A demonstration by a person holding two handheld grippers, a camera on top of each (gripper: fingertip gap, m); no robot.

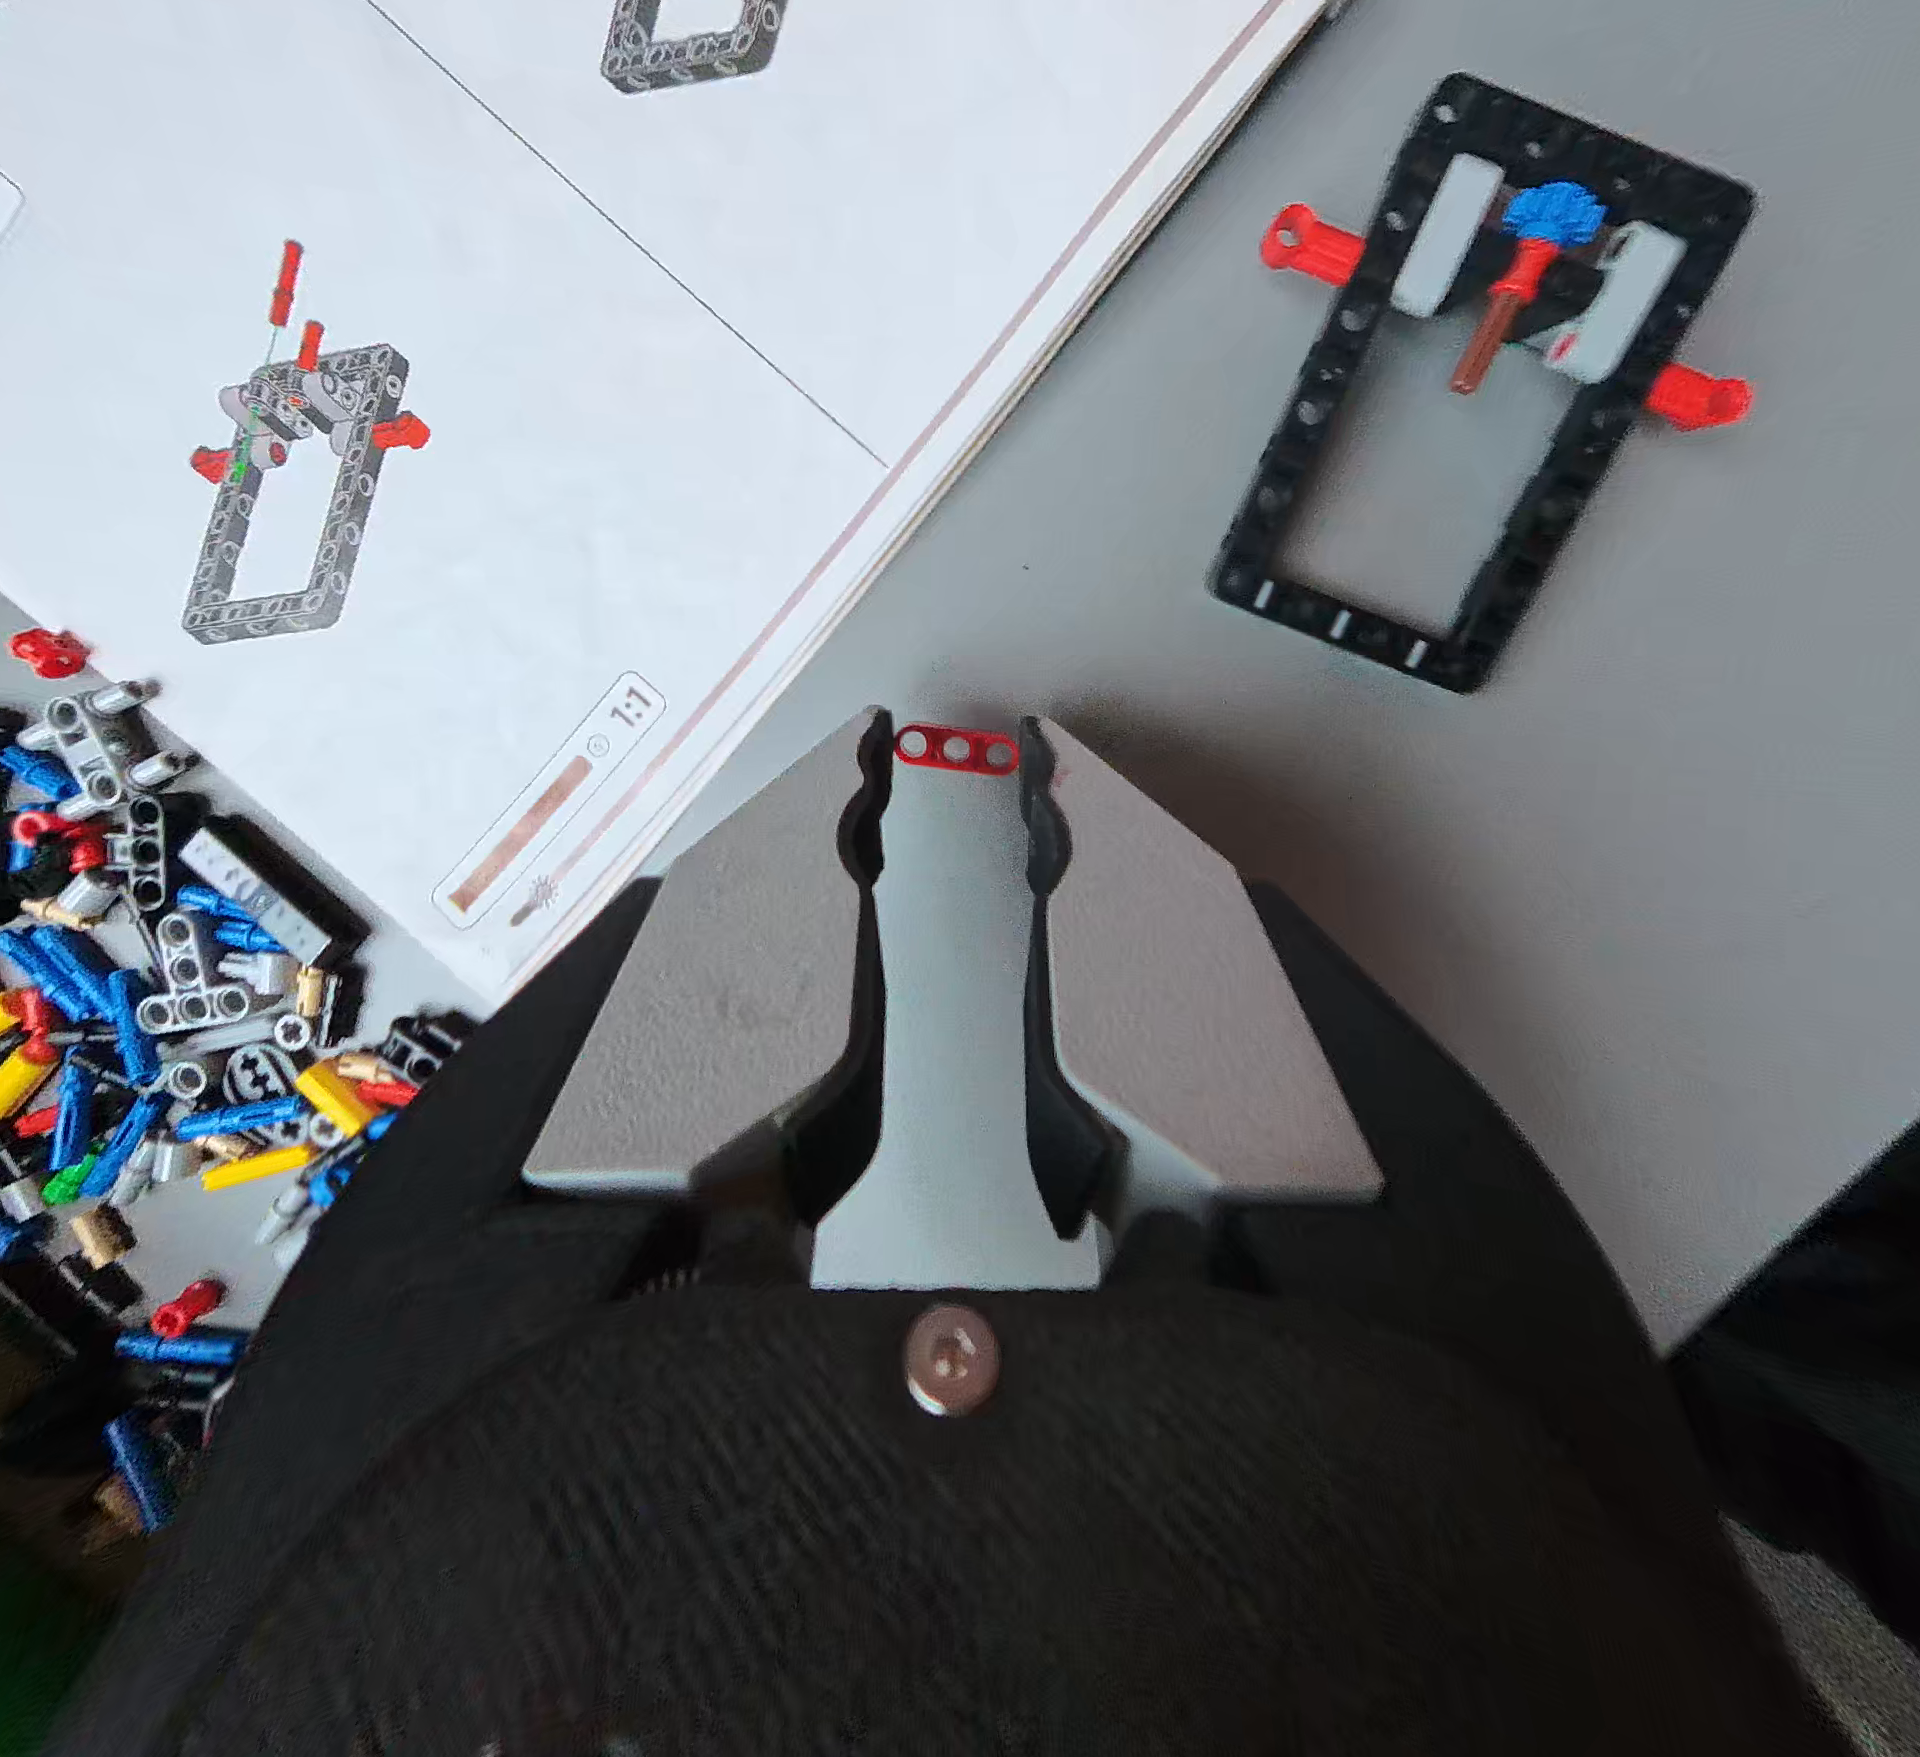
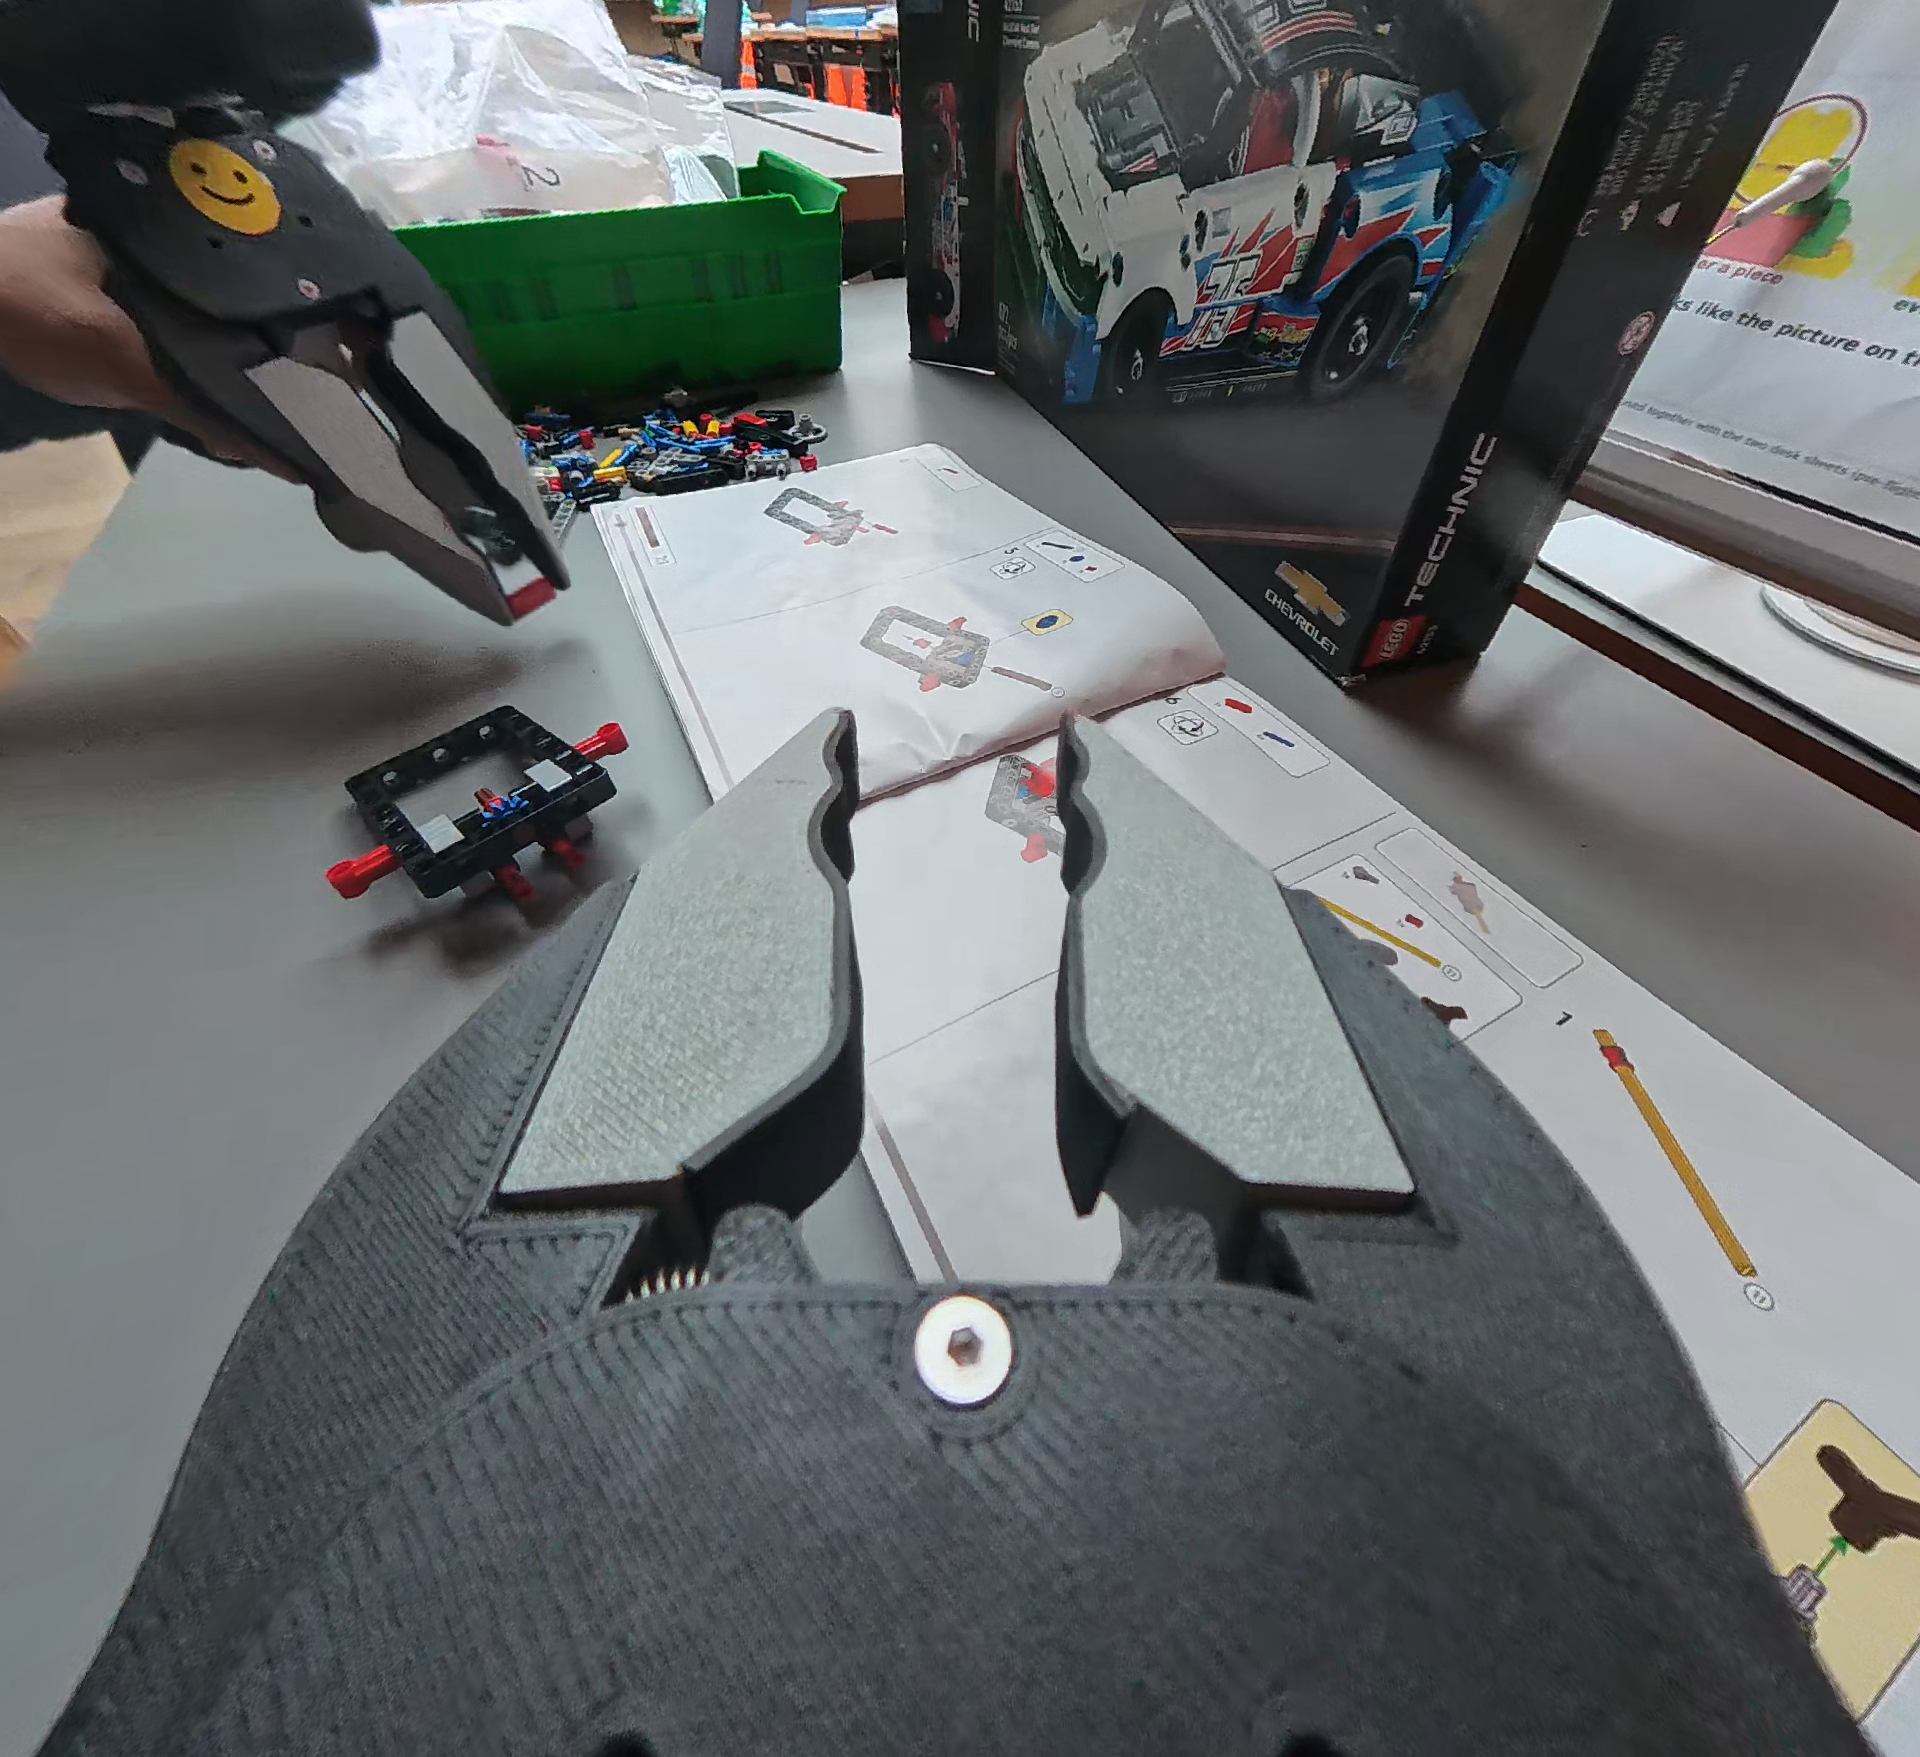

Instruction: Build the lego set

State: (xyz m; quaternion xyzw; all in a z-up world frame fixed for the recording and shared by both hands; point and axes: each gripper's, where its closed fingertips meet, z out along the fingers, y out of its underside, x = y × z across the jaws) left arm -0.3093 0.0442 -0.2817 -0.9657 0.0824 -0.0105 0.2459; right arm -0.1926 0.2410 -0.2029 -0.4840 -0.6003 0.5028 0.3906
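While the left gripper [image 1: 956, 751] pinches a red beam [image 1: 956, 749] endwise near the black frame [image 1: 1475, 377], seemingly for fitting, the right gripper [image 2: 956, 772] waits, jaws spread.

Two grippers: the left gripper [image 1: 956, 739] pinching one red three-hole beam [image 1: 956, 748], the right gripper [image 2: 958, 751] holding nothing. One black frame assembly [image 1: 1486, 377] lies on the table [image 1: 1143, 564]. One open instruction booklet [image 2: 894, 606], one green bin [image 2: 644, 294], one set box [image 2: 1247, 232] toward the far edge. One pile of loose pieces [image 1: 156, 1032], too many to count.
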